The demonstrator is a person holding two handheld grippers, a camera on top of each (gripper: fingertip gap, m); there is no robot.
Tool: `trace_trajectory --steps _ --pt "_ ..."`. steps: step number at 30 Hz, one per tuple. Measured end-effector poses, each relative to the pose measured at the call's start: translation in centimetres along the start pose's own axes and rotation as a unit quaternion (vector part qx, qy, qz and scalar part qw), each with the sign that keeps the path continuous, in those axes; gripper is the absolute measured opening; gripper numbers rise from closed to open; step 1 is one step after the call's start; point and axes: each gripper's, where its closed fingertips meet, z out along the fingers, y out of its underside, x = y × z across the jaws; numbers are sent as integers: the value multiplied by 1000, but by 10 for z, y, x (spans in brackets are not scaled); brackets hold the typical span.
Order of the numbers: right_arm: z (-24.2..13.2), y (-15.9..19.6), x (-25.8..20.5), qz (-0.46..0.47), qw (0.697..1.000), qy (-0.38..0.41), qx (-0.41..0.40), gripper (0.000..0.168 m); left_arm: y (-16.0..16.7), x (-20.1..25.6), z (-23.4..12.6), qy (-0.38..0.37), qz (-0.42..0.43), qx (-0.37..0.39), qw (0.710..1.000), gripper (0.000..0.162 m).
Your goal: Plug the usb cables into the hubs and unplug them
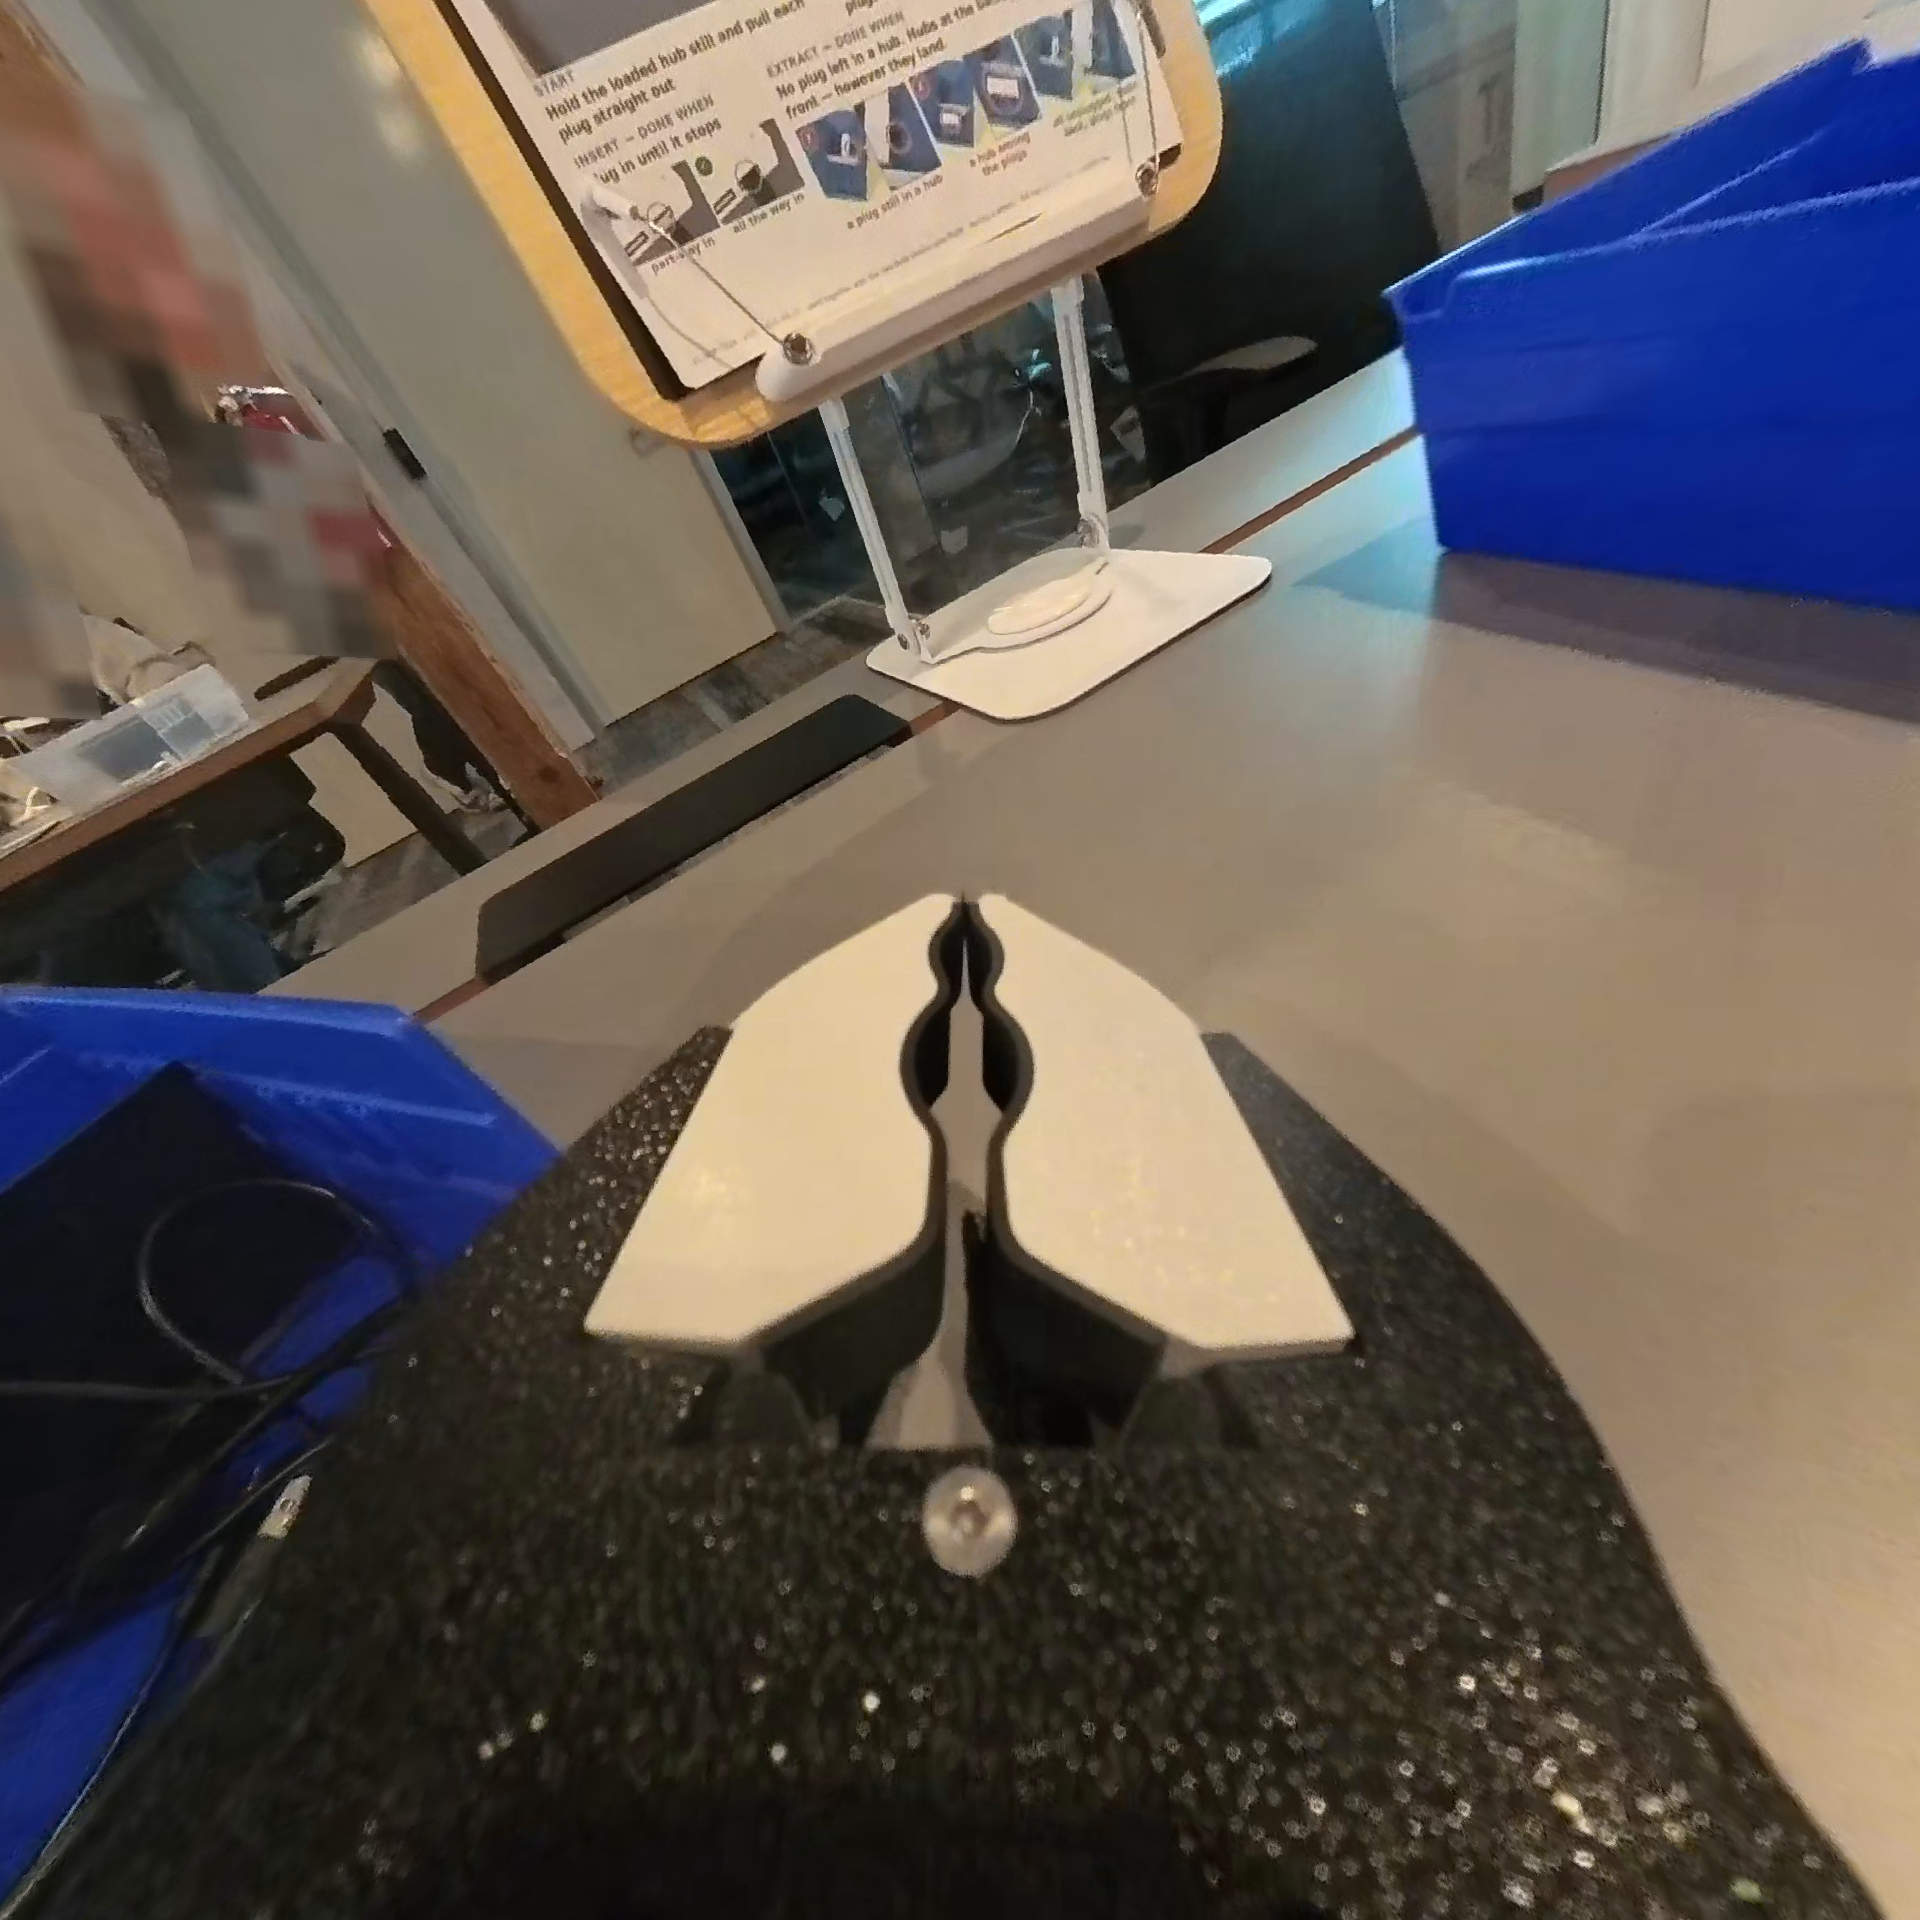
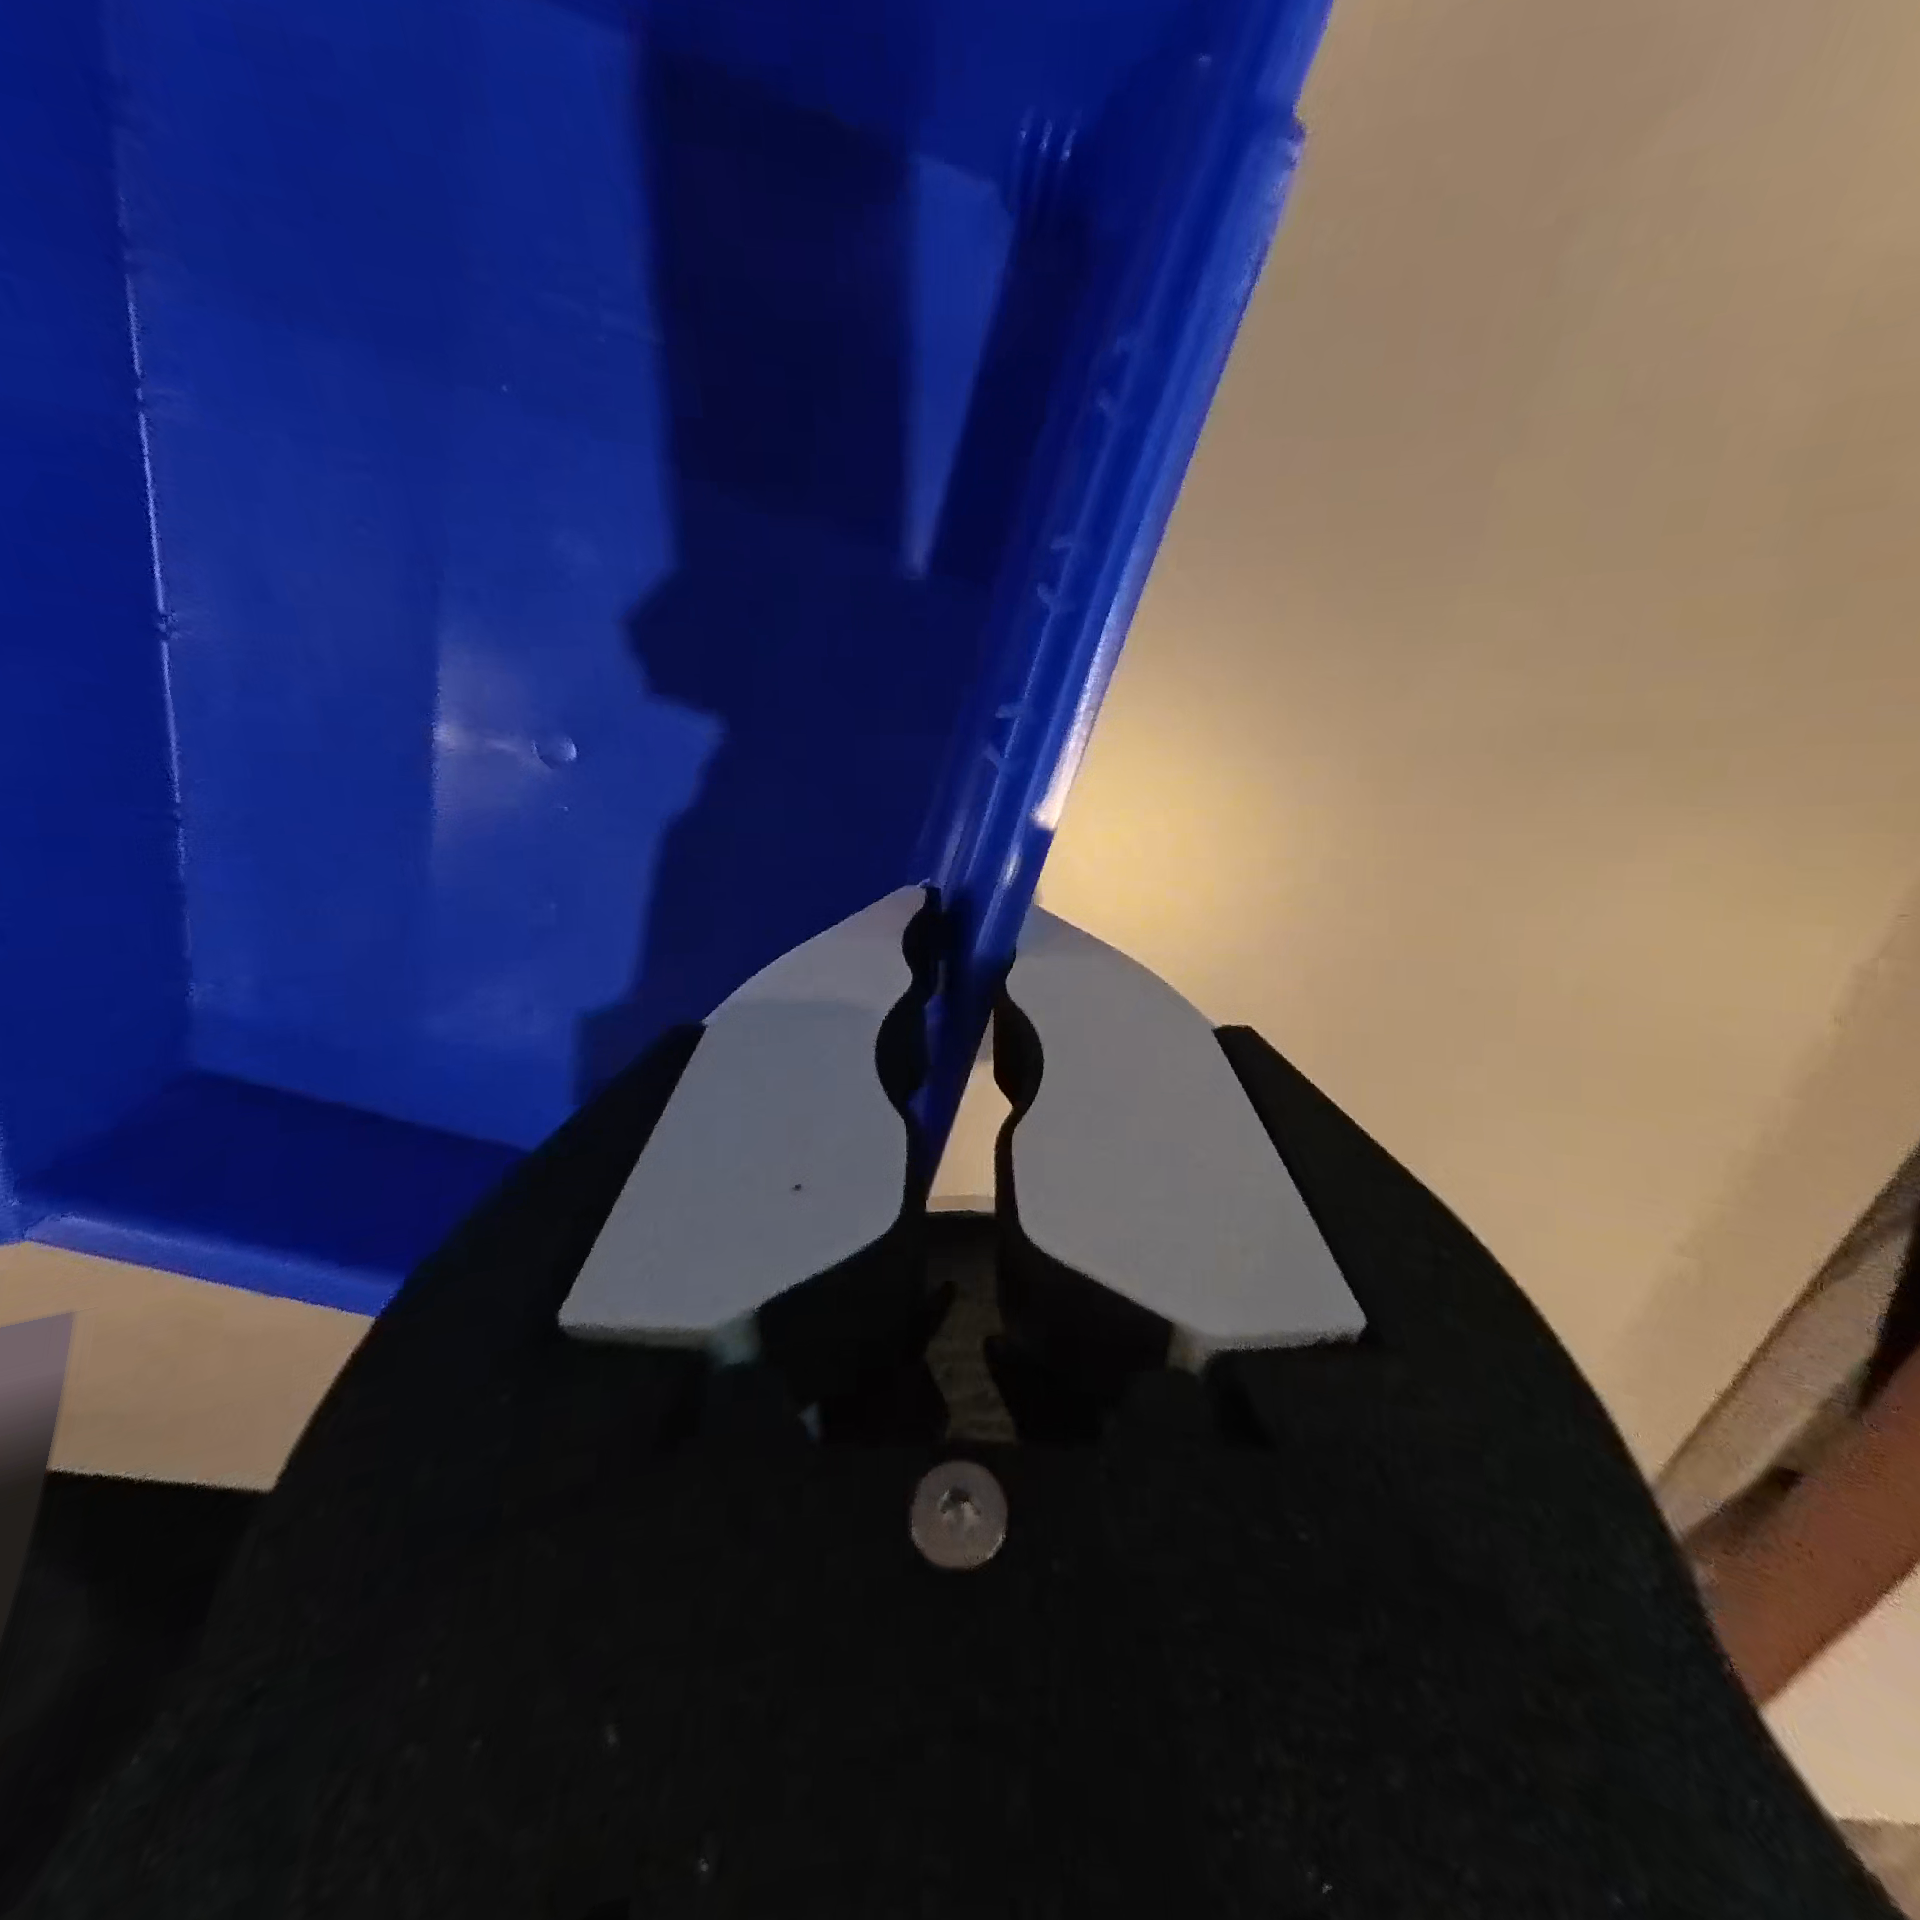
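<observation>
Gripping the rim wall of an empty blue plastic bin, my right claw has its white fingers pinched narrowly onto it above the pale tabletop. My left claw is closed on nothing over the grey tabletop. Thin black usb cables lie in another blue plastic bin at near left. I see no hubs.

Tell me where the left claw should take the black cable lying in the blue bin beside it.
Grip just behind the silvery plug end of the black cable, coming down through the blue bin's open top, since its walls block a sideways approach. The left claw is shut: open it first.
</observation>
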Motion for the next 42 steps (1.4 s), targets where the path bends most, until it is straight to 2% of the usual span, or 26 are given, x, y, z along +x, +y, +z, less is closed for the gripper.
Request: trace_trajectory --steps 6,10,13,15,16,19,22,26,28,29,32,35,36,38,42 --pt "-11 -10 67 6 999 47 -5 7 2 -4 1 -2 -11 -1 1000 0" --pt "-10 -10 88 10 998 59 -4 10 -1 -3 3 -3 8 12 1000 0" --pt "-32 -31 106 -12 984 141 106 28 0 -1 4 -4 19 10 1000 0" --pt "-62 -43 109 -21 961 198 194 43 -3 0 3 -2 9 16 1000 0" --pt "-78 -47 103 -26 949 211 235 56 -4 0 3 -3 -3 18 1000 0" --pt "-122 -53 36 -52 920 158 355 72 -5 -1 3 7 -48 17 999 0" --pt "-148 -41 -77 -100 885 45 453 77 -5 1 2 24 -81 9 996 0" --pt "-139 -11 -236 -171 822 -160 520 77 -6 5 -1 35 -83 4 996 0" --pt "-110 -6 -280 -182 810 -206 518 89 -6 7 -3 39 -80 0 996 0" --pt "-91 -11 -290 -174 810 -211 518 100 -6 9 -3 42 -83 -3 996 0" --pt "-51 -27 -307 -168 777 -211 569 110 -4 12 -2 55 -104 -11 993 5" --pt "-32 -31 -306 -172 748 -161 621 109 1 13 -1 64 -116 -22 991 9" --pt "-35 -30 -308 -177 745 -162 623 108 3 13 0 65 -118 -29 991 11" --pt "-39 -24 -313 -211 728 -159 633 95 8 12 1 68 -121 -46 989 12" --pt "-41 -18 -313 -189 717 -175 647 88 20 -5 -2 50 -152 -82 984 13"
